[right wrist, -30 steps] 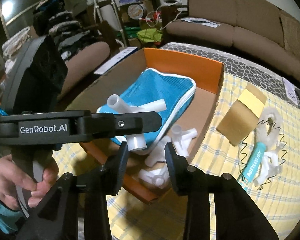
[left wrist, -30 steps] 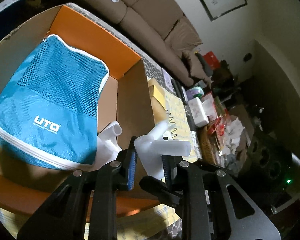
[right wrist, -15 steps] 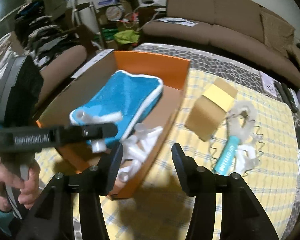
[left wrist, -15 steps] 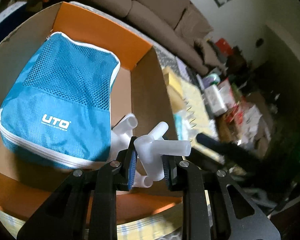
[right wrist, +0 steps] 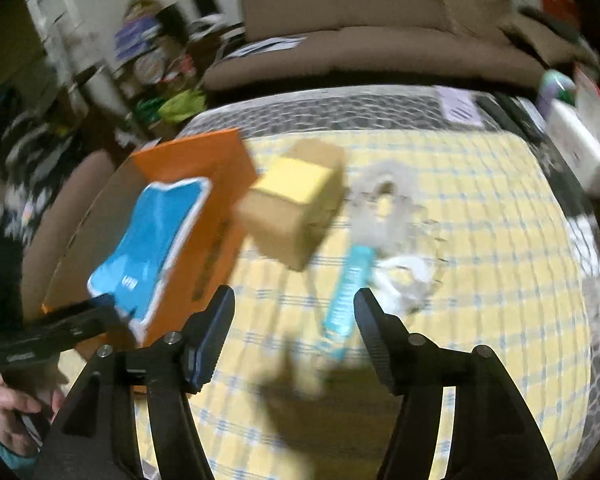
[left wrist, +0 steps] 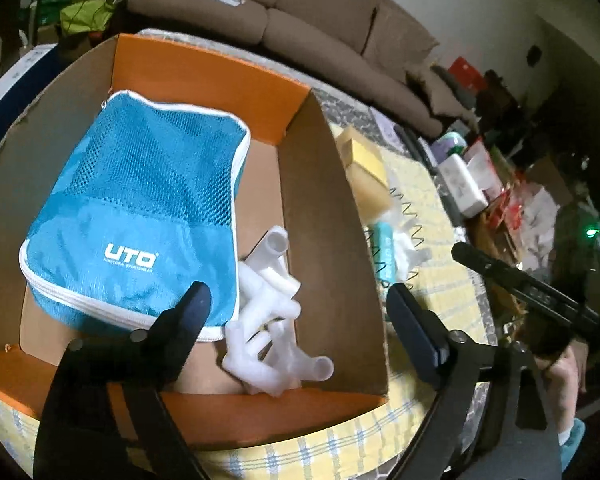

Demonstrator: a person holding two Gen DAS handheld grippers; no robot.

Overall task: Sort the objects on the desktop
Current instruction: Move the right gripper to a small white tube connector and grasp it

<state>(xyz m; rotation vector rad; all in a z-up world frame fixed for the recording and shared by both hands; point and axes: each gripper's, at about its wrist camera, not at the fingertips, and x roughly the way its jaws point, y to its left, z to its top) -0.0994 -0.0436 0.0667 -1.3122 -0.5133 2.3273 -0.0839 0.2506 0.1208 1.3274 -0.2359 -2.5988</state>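
An orange cardboard box (left wrist: 332,208) (right wrist: 204,216) holds a blue mesh pouch (left wrist: 140,208) (right wrist: 152,232) and several white pipe fittings (left wrist: 272,320) in its near right corner. My left gripper (left wrist: 296,304) hovers over those fittings, its jaws opening wide with nothing pressed between them. My right gripper (right wrist: 294,304) is over the yellow checked tablecloth (right wrist: 480,248), its jaws opening and empty. Just beyond it lie a light-blue tube (right wrist: 348,288) (left wrist: 386,248), white plastic bits with a wire coil (right wrist: 408,276) and a tan box with a yellow top (right wrist: 292,204) (left wrist: 366,172).
A brown sofa (right wrist: 380,28) runs behind the table. White boxes and clutter (left wrist: 464,184) crowd the table's right end. A hand (right wrist: 8,404) holding the left tool shows at the lower left of the right wrist view. That view is blurred.
The left gripper opened and let go of the white fitting, which now lies in the box with the others. The right gripper swung right, away from the box, and widened.
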